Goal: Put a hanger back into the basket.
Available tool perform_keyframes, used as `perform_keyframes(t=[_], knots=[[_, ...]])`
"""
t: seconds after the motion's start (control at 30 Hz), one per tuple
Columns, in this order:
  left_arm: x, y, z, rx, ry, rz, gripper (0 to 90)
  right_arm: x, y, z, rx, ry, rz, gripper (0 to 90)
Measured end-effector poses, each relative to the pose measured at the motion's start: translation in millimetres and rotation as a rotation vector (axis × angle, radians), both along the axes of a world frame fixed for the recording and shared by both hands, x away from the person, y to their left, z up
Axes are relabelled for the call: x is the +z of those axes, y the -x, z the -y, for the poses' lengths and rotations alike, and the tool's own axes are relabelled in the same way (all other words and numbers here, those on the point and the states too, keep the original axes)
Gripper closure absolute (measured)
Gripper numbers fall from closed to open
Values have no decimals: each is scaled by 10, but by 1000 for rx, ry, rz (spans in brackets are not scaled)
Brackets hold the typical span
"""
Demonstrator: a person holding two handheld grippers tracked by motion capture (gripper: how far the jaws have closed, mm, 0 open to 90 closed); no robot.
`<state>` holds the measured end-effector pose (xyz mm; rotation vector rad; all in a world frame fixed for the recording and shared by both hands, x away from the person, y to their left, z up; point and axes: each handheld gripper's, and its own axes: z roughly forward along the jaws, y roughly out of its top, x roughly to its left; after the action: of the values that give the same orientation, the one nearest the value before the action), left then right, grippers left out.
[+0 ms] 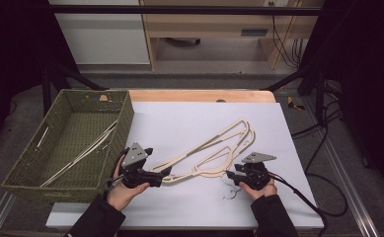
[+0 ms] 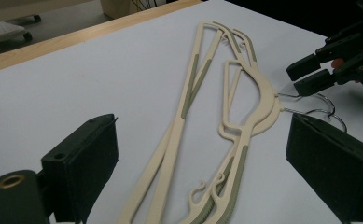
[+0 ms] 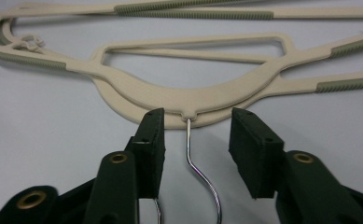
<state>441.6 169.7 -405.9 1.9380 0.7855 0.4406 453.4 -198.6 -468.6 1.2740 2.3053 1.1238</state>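
Observation:
Two cream plastic hangers (image 1: 219,143) with grey-green grip strips lie stacked on a white board (image 1: 189,118); their wire hooks (image 1: 231,190) point toward the person. My right gripper (image 1: 230,175) is open at the hangers' neck. In the right gripper view the upper hook's stem (image 3: 195,163) runs between the parted jaws of the right gripper (image 3: 197,122), apart from both pads. My left gripper (image 1: 167,172) is open wide at the hangers' left arm ends (image 2: 207,186), which lie between the jaws of the left gripper (image 2: 202,137). The left gripper view has the right gripper (image 2: 310,74) at the hooks (image 2: 319,100).
A green woven basket (image 1: 125,123) stands left of the board with hangers (image 1: 81,153) lying inside. Black cables (image 1: 323,143) trail off the table's right side. A wooden table edge (image 1: 199,95) runs behind the board, with furniture beyond.

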Motion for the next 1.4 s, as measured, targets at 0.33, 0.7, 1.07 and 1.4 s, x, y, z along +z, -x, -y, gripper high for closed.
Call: perform_keyframes(t=[0.33, 0.7, 1.07, 1.4], knots=[[-9, -8, 4, -4, 5, -4, 89, -103, -60, -56, 34, 32, -37, 767], [-42, -15, 60, -9, 7, -16, 100, -98, -47, -88, 61, 79, -26, 881], [-55, -19, 278, -61, -27, -13, 125, 65, -9, -68, 63, 55, 9, 891], [-14, -96, 774, -149, -84, -16, 138, 179, 28, -91, 70, 71, 23, 891]])
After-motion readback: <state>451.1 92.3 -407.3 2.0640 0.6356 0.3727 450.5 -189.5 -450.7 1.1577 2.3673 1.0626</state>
